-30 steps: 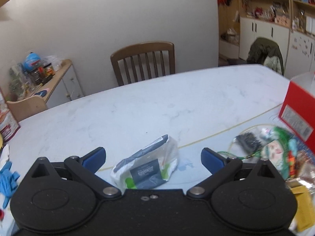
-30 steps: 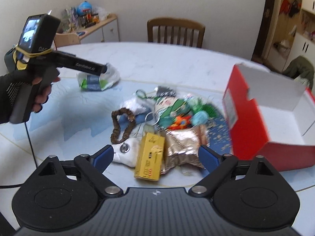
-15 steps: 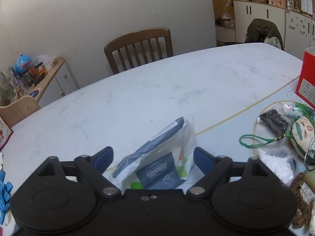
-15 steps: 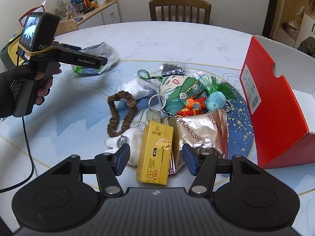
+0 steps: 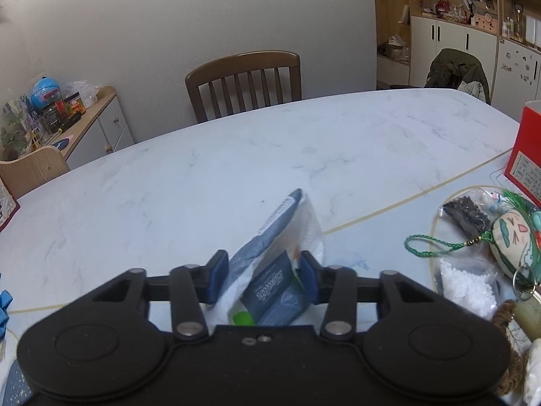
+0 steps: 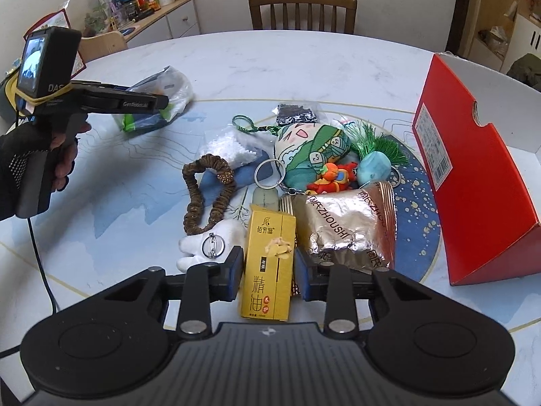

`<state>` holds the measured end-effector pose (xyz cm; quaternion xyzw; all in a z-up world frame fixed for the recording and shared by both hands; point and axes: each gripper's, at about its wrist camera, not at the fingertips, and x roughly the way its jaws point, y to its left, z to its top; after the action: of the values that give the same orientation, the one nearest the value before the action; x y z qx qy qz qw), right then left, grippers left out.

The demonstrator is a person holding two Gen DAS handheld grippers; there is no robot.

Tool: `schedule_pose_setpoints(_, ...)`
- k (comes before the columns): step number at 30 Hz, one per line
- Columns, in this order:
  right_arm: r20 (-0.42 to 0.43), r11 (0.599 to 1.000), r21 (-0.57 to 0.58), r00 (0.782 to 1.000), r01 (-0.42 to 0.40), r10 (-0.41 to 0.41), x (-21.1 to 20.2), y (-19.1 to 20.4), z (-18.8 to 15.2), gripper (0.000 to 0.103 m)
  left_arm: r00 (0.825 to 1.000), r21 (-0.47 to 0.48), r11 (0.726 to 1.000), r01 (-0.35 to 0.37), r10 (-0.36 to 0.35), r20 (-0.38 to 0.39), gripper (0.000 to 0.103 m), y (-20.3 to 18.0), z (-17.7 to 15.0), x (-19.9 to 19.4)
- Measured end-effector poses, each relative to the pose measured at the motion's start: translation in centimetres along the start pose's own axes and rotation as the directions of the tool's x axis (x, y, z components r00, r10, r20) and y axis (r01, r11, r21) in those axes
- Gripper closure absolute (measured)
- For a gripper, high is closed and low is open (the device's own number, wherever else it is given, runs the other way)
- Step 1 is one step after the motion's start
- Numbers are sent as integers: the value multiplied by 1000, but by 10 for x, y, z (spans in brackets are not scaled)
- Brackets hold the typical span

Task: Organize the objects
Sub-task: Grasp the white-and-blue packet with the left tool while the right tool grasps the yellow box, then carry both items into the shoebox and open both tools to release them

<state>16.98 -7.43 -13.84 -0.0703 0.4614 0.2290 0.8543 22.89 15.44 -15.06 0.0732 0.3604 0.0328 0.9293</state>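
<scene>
Your left tool [image 5: 260, 279] is closed on the tissue pack [image 5: 270, 267], both pads pressing its soft wrapper; the pack is tilted up off the worktop [image 5: 236, 155], far left of the pile. Your right tool [image 6: 268, 272] is nearly shut around the yellow box [image 6: 270, 267], pads at or touching its sides; can't confirm a firm grip, and the box looks to be lying flat beside the foil pouch [image 6: 345, 226]. The red box [image 6: 473, 186] sits open at the right, likely the destination. Risks: the wrapper is slack film, so the left grip may hold plastic only and the pack could slide out on lift. The right pads are low on the box, near its close end, so it may pivot and drag the keyring [image 6: 268, 174] or the white plush [image 6: 209, 243] along.
</scene>
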Motion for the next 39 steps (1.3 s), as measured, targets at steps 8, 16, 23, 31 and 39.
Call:
schedule_pose_setpoints(8,15,1000,-25,1000,17,-16,-13,6,1,74,1000,-33,999,-14,13,-8,89,-4,2,-19)
schedule_pose_setpoints(16,82,1000,-3,996,-20,20,-59,-9,7,74,1000,-110,994,0,0,0,90,-12,14,-68)
schedule_pose_setpoints(23,142,999,21,989,-40,36,-104,-46,15,74,999,-111,993,27,-22,39,90,-44,40,-123)
schedule_pose_setpoints(31,181,997,11,981,-75,72,-138,-109,21,74,998,-119,992,46,-42,38,89,-110,71,-156)
schedule_pose_setpoints(39,192,997,-5,979,-71,71,-145,-195,34,74,998,-122,991,57,-53,36,89,-193,97,-159)
